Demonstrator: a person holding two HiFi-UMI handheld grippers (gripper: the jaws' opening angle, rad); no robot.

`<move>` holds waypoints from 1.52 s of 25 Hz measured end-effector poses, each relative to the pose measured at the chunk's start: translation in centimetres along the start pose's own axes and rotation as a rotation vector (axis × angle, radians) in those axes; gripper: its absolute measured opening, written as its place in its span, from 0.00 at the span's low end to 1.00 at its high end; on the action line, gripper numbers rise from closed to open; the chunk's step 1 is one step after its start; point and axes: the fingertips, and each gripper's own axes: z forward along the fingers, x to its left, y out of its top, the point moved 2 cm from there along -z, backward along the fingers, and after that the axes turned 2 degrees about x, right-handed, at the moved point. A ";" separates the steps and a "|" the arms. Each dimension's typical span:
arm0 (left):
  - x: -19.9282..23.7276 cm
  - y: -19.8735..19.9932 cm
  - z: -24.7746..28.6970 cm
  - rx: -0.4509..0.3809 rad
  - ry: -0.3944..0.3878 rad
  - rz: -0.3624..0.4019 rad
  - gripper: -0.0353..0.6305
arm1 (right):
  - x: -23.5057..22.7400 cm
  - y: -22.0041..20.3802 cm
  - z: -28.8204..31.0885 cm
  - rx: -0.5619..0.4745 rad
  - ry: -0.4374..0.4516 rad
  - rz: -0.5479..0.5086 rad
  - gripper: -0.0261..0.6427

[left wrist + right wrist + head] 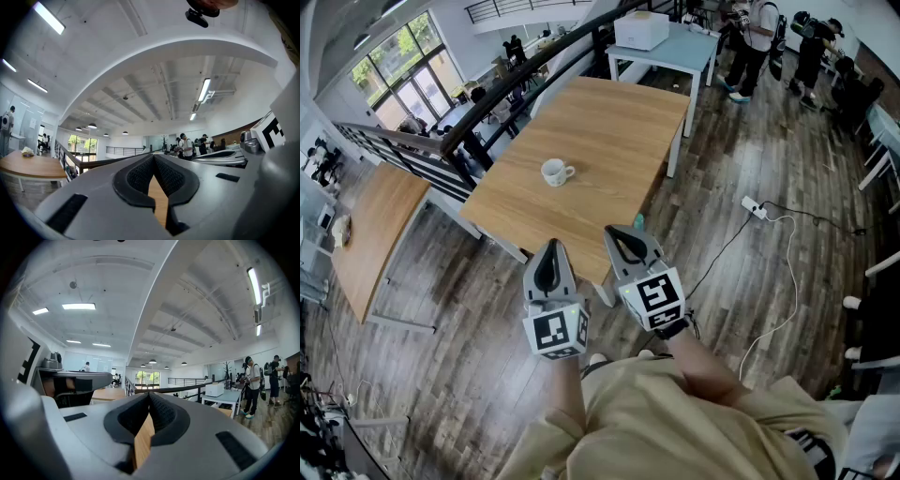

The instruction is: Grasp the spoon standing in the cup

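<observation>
Beige shirt [675, 422] of the person fills the lower edge of the head view. Both grippers are held just ahead of it, above the wooden floor [441, 375], with their tips pointing toward the near edge of the counter [600, 122].

Left gripper [550, 246]: fingers [137, 177] clenched, tips touching, nothing between them.

Right gripper [611, 231]: fingers [161, 414] likewise clenched and empty. It sits just beside the left gripper, tilted slightly away from it.

Cup [554, 172]: white, upright, handle pointing to the right of the head view. It stands alone near the middle of the counter, well apart from both grippers.

Spoon: too small to make out in the cup from the head view.
</observation>
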 end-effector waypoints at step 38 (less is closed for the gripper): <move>12.7 -7.9 20.6 0.071 -0.079 -0.091 0.07 | -5.3 -5.4 24.9 0.099 0.016 0.083 0.06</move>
